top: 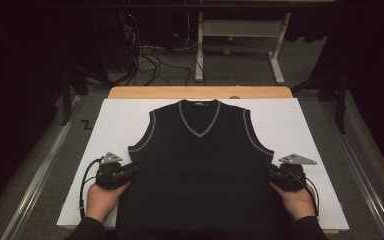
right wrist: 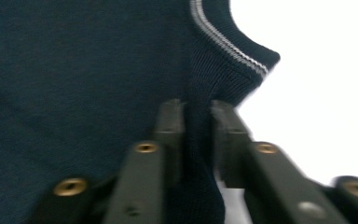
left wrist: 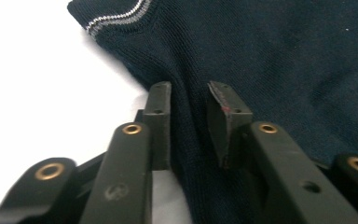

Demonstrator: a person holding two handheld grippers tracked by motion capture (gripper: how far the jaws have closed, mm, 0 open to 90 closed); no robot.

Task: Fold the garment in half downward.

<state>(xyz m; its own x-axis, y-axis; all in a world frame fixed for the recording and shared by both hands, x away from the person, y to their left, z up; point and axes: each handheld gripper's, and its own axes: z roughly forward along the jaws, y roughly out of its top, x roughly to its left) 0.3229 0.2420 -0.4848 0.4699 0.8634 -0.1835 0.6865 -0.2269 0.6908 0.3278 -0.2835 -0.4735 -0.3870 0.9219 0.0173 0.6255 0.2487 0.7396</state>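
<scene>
A dark navy sleeveless V-neck vest [top: 200, 155] with grey-striped trim lies flat on a white sheet [top: 290, 125], neck toward the far side. My left gripper [top: 132, 170] is at the vest's left side seam, just below the armhole. In the left gripper view the vest [left wrist: 270, 56] rises as a fold between the pads of the left gripper [left wrist: 189, 91]. My right gripper [top: 269, 172] is at the opposite side seam. In the right gripper view the right gripper [right wrist: 196, 107] pinches a ridge of the vest [right wrist: 74, 70] below the striped armhole trim.
The white sheet covers a wooden table whose far edge [top: 200, 92] shows beyond the collar. Behind it stand a white desk frame [top: 240, 30] and loose cables [top: 150, 60] on the floor. Metal rails run along both sides of the table.
</scene>
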